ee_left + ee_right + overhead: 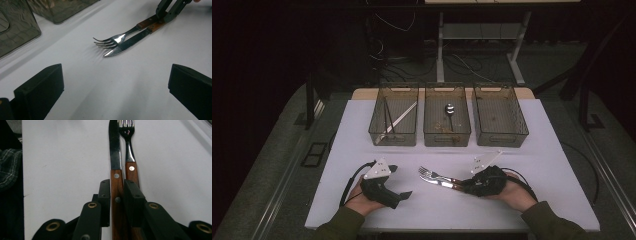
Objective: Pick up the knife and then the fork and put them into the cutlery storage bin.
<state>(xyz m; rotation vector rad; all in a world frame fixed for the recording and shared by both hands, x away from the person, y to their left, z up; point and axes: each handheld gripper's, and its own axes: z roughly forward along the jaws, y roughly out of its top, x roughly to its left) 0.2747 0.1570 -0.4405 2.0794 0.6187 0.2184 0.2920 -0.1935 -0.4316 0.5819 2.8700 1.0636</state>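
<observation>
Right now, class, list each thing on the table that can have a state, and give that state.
Left hand-held gripper: open, empty.
Right hand-held gripper: shut on the knife handle.
Knife: flat on the table, gripped by its wooden handle.
Fork: flat, beside the knife, outside the jaws.
Left bin: holds long utensils.
Middle bin: holds a spoon.
Right bin: looks empty.

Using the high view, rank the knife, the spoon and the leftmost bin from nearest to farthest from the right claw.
1. Knife: its handle sits between the jaws of the right claw.
2. Spoon: in the middle bin, beyond the claw.
3. Leftmost bin: far left, across the table.
</observation>
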